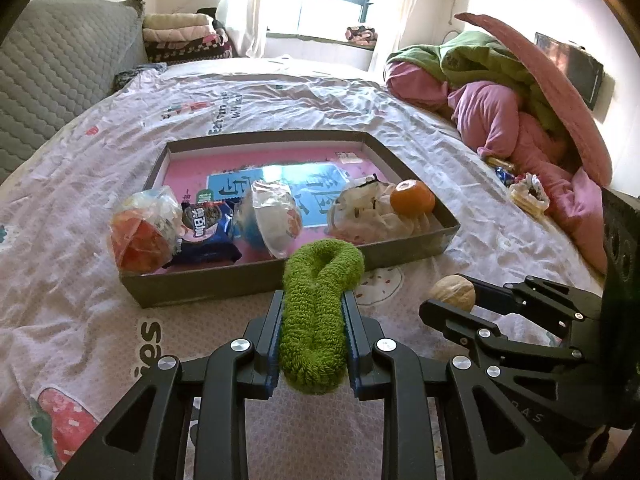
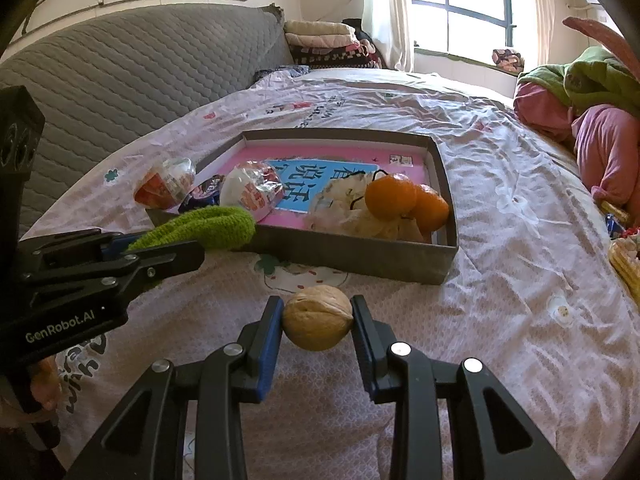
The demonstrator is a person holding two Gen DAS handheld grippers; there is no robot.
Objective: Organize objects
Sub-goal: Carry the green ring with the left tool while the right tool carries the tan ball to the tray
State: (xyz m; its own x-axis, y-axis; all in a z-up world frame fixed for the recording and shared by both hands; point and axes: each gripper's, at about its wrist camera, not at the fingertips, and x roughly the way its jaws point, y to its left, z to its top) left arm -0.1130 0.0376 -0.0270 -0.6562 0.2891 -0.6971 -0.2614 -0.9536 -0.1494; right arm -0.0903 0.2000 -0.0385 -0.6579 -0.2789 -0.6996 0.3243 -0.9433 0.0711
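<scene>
My left gripper [image 1: 313, 304] is shut on a green fuzzy hair tie [image 1: 320, 304] and holds it just before the near wall of a grey box [image 1: 200, 284]. My right gripper [image 2: 318, 312] is shut on a walnut [image 2: 318, 318] above the bedsheet, short of the box [image 2: 348, 254]. The box holds wrapped snacks [image 1: 140, 228], a dark snack packet [image 1: 204, 228], a clear bag [image 1: 372, 212] and oranges [image 2: 390, 196]. In the right wrist view the left gripper [image 2: 160, 252] with the hair tie [image 2: 208, 226] is at left. The walnut also shows in the left wrist view [image 1: 452, 292].
The box lies on a bed with a pale printed sheet [image 1: 280, 92]. A grey quilted headboard [image 2: 120, 80] is at left. Pink and green bedding [image 1: 520, 112] is piled at right, with small snack items [image 1: 524, 194] beside it.
</scene>
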